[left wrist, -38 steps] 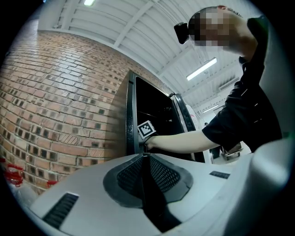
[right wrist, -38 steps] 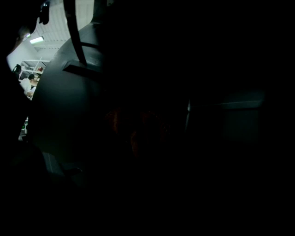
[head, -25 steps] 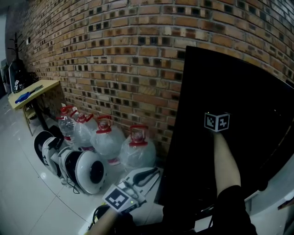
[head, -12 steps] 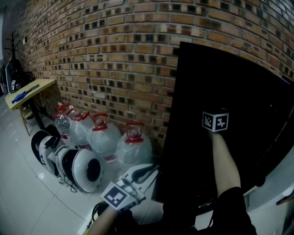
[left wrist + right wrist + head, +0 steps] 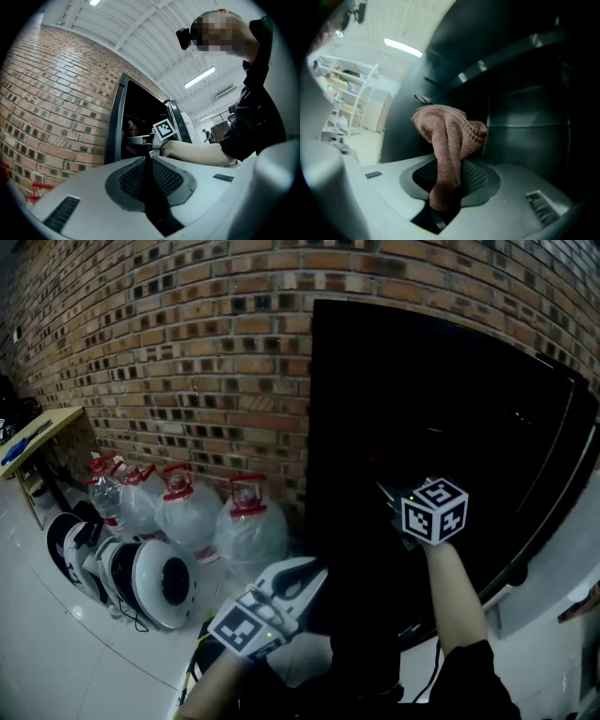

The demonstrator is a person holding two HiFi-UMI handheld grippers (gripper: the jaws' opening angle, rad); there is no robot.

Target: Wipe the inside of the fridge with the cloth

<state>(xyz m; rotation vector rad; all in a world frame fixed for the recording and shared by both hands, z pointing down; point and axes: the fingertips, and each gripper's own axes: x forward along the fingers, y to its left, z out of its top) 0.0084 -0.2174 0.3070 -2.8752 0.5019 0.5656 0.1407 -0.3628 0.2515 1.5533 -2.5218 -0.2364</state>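
Note:
The fridge (image 5: 469, 399) is a tall black cabinet against the brick wall, its inside dark. My right gripper (image 5: 392, 500), with its marker cube (image 5: 434, 512), reaches into that dark opening. Between its jaws it is shut on a brown waffle-weave cloth (image 5: 450, 136), which bunches up above the jaws in front of a grey inner wall and shelf ledges (image 5: 520, 47). Low at the fridge's left side, my left gripper (image 5: 312, 577) is shut with nothing in it. It points toward the fridge and the right forearm (image 5: 197, 152).
Several big water jugs with red caps (image 5: 248, 526) stand on the floor along the brick wall (image 5: 187, 352). White round helmets (image 5: 150, 582) lie in front of them. A wooden table (image 5: 42, 432) is at far left. White shelving (image 5: 347, 93) shows behind the right gripper.
My right gripper has come lower and nearer in the head view, its cube turned. The left gripper has risen a little. The fridge has shifted left and looms larger.

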